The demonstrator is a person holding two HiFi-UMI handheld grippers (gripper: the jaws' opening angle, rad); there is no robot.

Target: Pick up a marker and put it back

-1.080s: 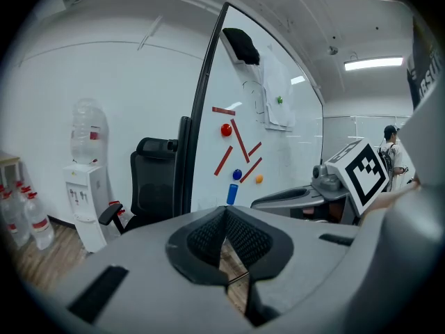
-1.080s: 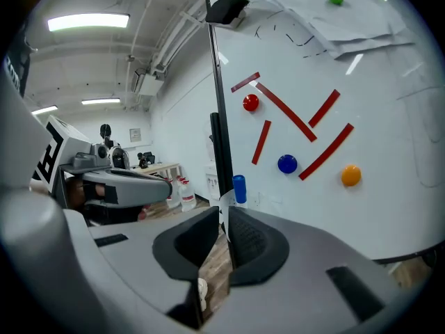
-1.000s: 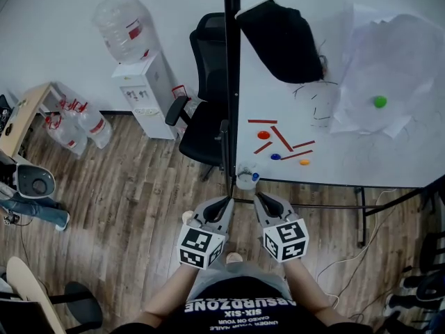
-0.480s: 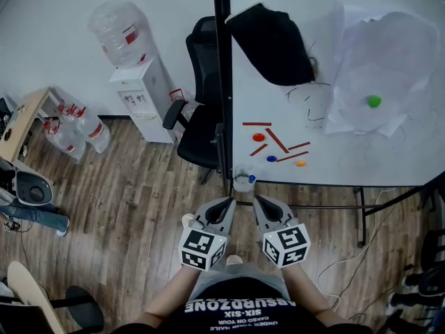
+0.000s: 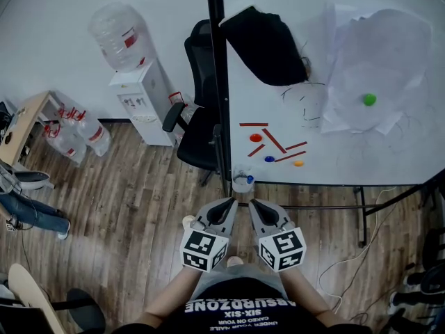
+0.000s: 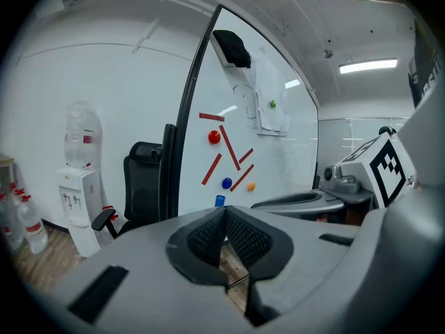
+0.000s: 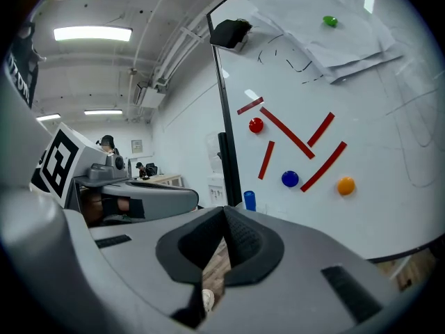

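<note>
Head view looks down on a person standing on a wood floor (image 5: 125,207) in front of a whiteboard (image 5: 348,145), with a gripper in each hand held close to the body. The left gripper (image 5: 224,207) and right gripper (image 5: 257,207) sit side by side, near each other but not touching, both aimed at the board's lower left corner.

Left gripper view shows the jaws clenched – the ribbed pads (image 6: 208,236) meet at the tip, with only floor visible through the gap below them. Right gripper view shows the same: jaws shut tight and nothing between them.

The marker (image 5: 248,179) shows only as a blue cap, standing in a clear cup (image 5: 240,184) at the board's bottom edge, just beside the black post (image 5: 217,82). It is in front of both grippers and well apart from them.

On the board are red strips (image 5: 277,140), with a red magnet (image 5: 256,137), a blue one (image 5: 269,158) and an orange one (image 5: 298,163) among them. Higher up, a green magnet (image 5: 369,99) pins loose paper (image 5: 375,54), and a black cloth (image 5: 268,44) hangs at the top left.

Left of the post stand an office chair (image 5: 198,127) and a water dispenser (image 5: 142,96) – its bottle (image 5: 118,30) is on top.
</note>
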